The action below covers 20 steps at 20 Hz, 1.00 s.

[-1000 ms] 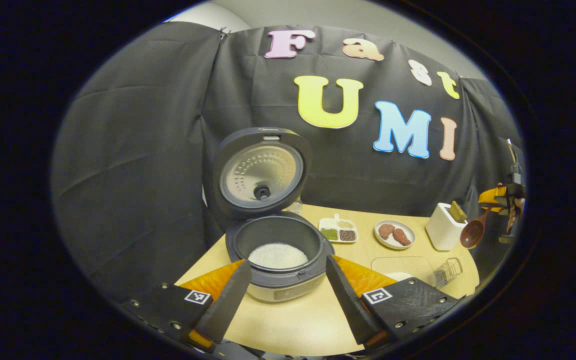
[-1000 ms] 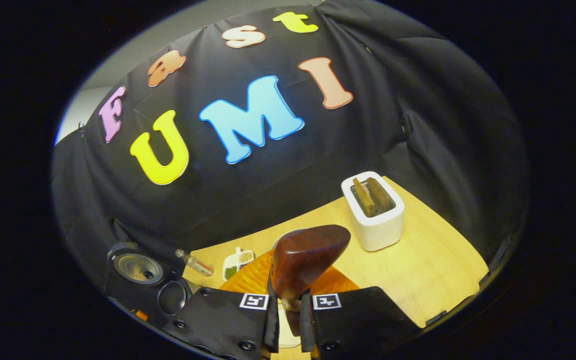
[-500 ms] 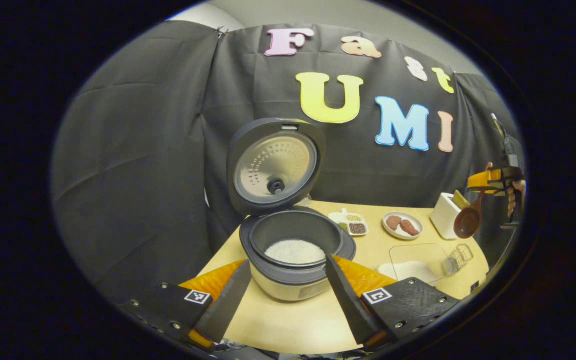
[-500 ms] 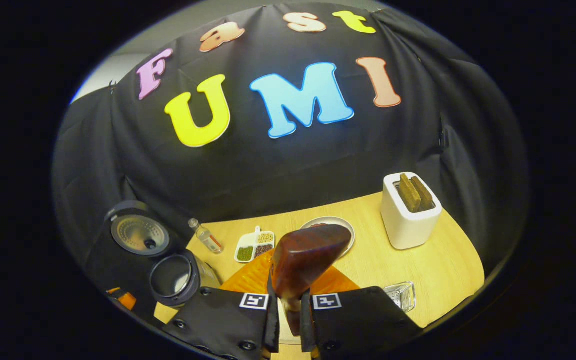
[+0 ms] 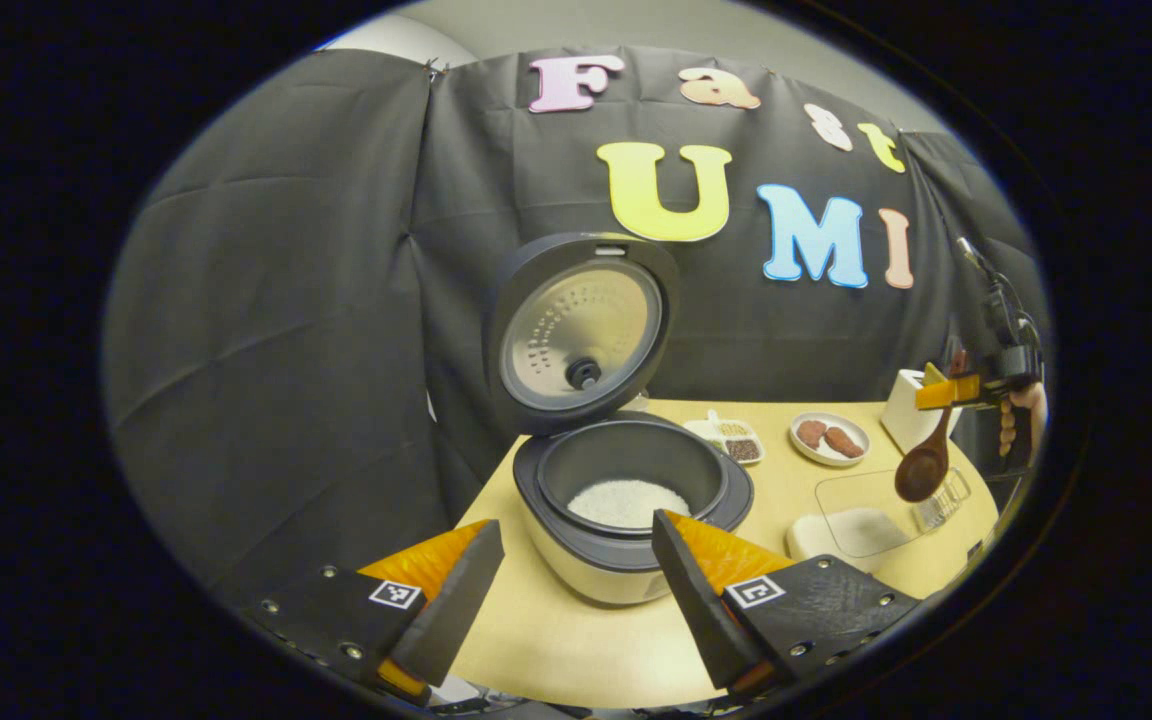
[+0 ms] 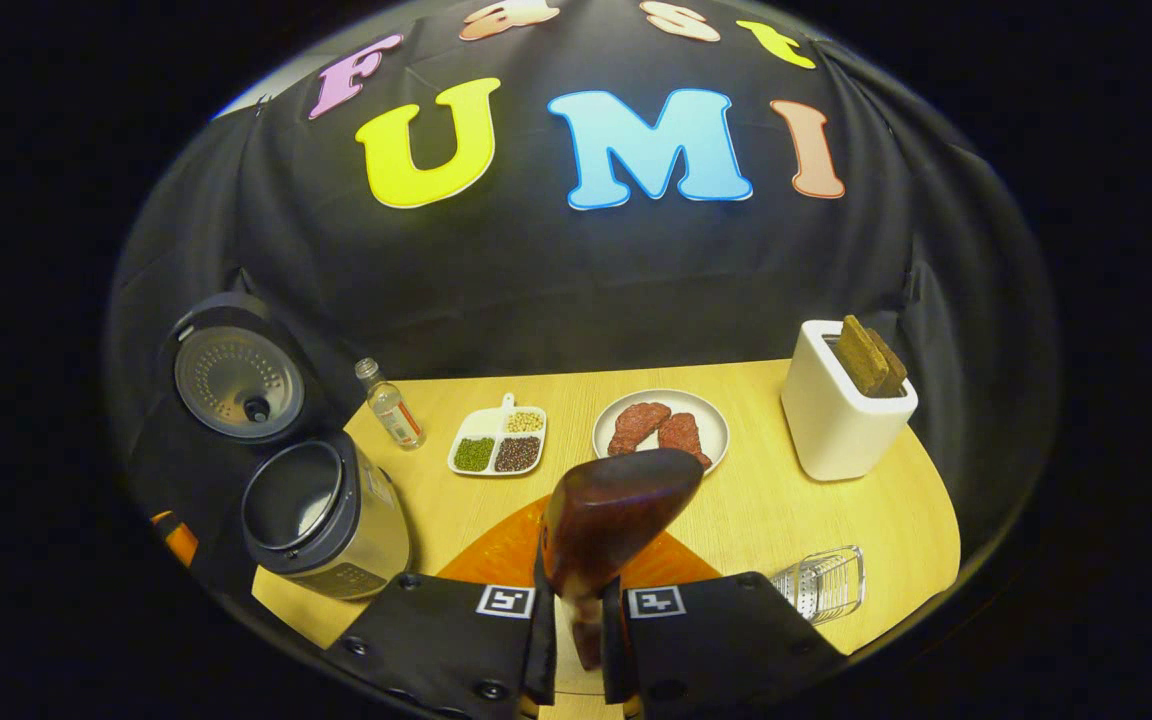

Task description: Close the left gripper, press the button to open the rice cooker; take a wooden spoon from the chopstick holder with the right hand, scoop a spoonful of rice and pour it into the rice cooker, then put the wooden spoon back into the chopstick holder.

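Note:
The rice cooker (image 5: pixel 626 520) stands with its lid (image 5: pixel 581 325) raised, and white rice lies in its pot. My left gripper (image 5: pixel 576 590) is open in front of it, fingers apart and holding nothing. At the far right, my right gripper (image 5: pixel 976 390) is shut on the handle of the wooden spoon (image 5: pixel 924 465), whose bowl hangs downward over the clear rice container (image 5: pixel 861 520). In the right gripper view the spoon's bowl (image 6: pixel 616 515) rises from between the shut fingers of the right gripper (image 6: pixel 576 620). The wire chopstick holder (image 6: pixel 821 582) stands to the right, the cooker (image 6: pixel 321 510) to the left.
On the wooden table (image 6: pixel 756 520) stand a white toaster (image 6: pixel 846 400) with bread, a plate of meat (image 6: pixel 661 430), a divided dish of beans (image 6: pixel 498 445) and a small bottle (image 6: pixel 389 405). The black cloth wall is close behind them.
My right gripper has come down and tilted toward the table with the spoon, which now hangs lower over the rice container. My left gripper has drifted left, still open.

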### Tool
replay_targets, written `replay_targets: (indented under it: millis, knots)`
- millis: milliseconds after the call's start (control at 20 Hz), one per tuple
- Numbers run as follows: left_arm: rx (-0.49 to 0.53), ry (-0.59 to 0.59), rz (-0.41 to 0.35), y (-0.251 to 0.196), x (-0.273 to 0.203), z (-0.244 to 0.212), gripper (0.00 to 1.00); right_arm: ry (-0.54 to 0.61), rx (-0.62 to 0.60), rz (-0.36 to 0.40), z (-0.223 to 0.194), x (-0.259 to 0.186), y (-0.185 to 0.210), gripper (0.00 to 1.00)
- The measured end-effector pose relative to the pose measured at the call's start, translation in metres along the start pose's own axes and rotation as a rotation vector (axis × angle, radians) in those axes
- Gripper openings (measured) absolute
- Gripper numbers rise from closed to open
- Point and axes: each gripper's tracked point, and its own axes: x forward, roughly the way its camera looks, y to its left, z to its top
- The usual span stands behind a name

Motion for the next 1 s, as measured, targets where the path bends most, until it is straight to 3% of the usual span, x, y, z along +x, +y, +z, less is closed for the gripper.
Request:
replay_targets:
  millis: [250, 450, 650, 800, 1000]
  knots:
    - [-0.038, 0.02, -0.016, 0.0, 0.007, -0.011, 0.95, 0.068, -0.081, -0.067, -0.035, 0.02, -0.009, 0.2]
    - [-0.053, 0.026, -0.029, -0.003, 0.005, -0.02, 0.93, 0.127, -0.125, -0.086, -0.06, 0.036, -0.007, 0.17]
    - [-0.083, 0.038, 0.0, 0.009, 0.0, -0.028, 0.93, 0.165, -0.168, -0.095, -0.084, 0.043, -0.003, 0.2]
    - [-0.105, 0.049, 0.031, 0.021, -0.005, -0.037, 0.94, 0.185, -0.123, -0.083, -0.09, 0.048, 0.007, 0.17]
    - [-0.14, 0.066, 0.062, 0.033, -0.013, -0.047, 0.93, 0.253, 0.066, -0.008, -0.106, 0.053, 0.034, 0.2]
